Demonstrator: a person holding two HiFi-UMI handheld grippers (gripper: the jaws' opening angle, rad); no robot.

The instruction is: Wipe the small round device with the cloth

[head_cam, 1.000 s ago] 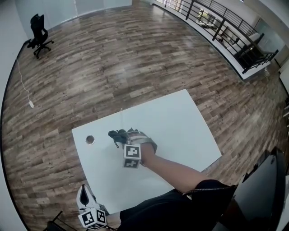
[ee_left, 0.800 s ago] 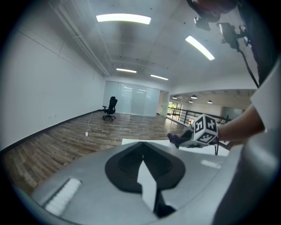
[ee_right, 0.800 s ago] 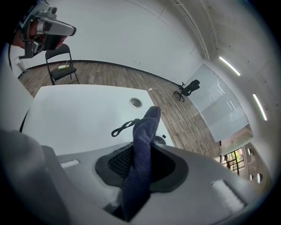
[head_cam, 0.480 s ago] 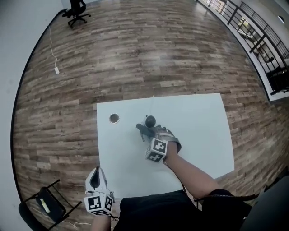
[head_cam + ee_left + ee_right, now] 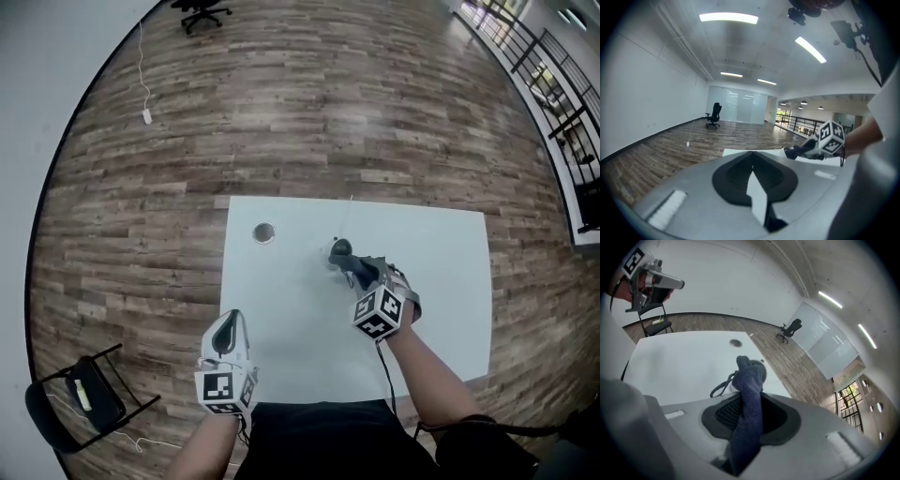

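Observation:
The small round dark device (image 5: 339, 248) stands on the white table (image 5: 300, 319), a thin cable running from it toward the far edge. My right gripper (image 5: 364, 270) is shut on a dark blue cloth (image 5: 359, 266), whose free end lies against the device's near right side. In the right gripper view the cloth (image 5: 749, 394) runs out between the jaws and drapes onto the device (image 5: 759, 369). My left gripper (image 5: 228, 323) hovers over the table's near left edge, shut and with nothing in it.
A small metal disc (image 5: 263, 232) lies on the table left of the device. A black folding chair (image 5: 80, 398) stands on the wood floor at lower left. A cord with a plug (image 5: 147, 115) lies on the floor far left.
The cloth has slid off the device toward me, so the device's top now shows. My left gripper has come forward from beside the near corner to the table edge.

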